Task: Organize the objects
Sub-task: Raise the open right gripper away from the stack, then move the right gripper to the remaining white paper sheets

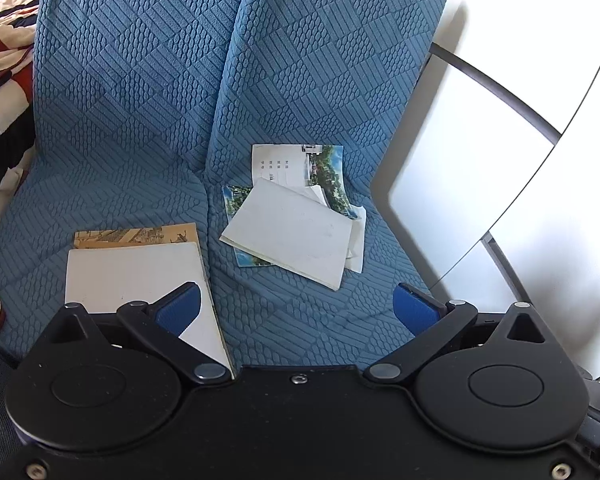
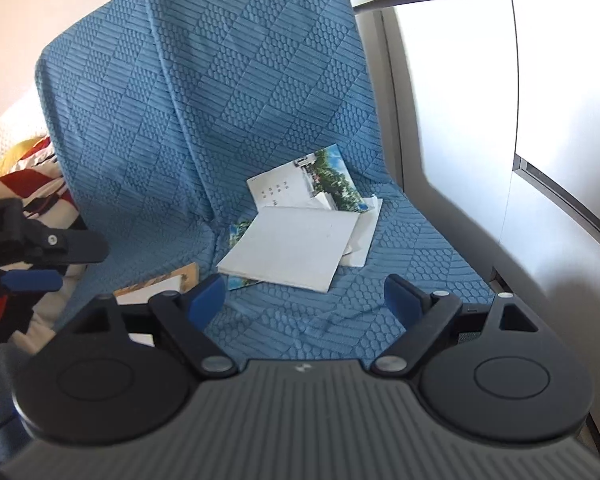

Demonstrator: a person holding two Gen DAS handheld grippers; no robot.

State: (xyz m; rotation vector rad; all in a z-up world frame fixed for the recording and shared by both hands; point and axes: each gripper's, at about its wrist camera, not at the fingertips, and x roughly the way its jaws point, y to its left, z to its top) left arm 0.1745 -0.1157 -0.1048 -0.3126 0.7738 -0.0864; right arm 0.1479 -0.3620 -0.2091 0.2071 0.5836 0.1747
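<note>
A loose pile of white booklets and photo-printed sheets [image 1: 296, 220] lies on the right seat cushion of a blue quilted sofa [image 1: 140, 92]. A second stack, a white booklet over a tan illustrated one [image 1: 136, 268], rests on the left cushion. My left gripper [image 1: 296, 308] hangs open above the seat, its left finger over the white booklet's corner. In the right wrist view the pile [image 2: 296, 244] sits just beyond my right gripper [image 2: 304, 300], whose jaws stand wide apart with nothing between them. The tan stack [image 2: 160, 284] peeks out at its left finger.
A white cabinet with grey trim [image 1: 480, 160] stands close to the sofa's right side. A red, white and black patterned blanket [image 1: 4, 40] lies at the left. The left gripper's side [image 2: 32, 256] shows at the left edge of the right wrist view.
</note>
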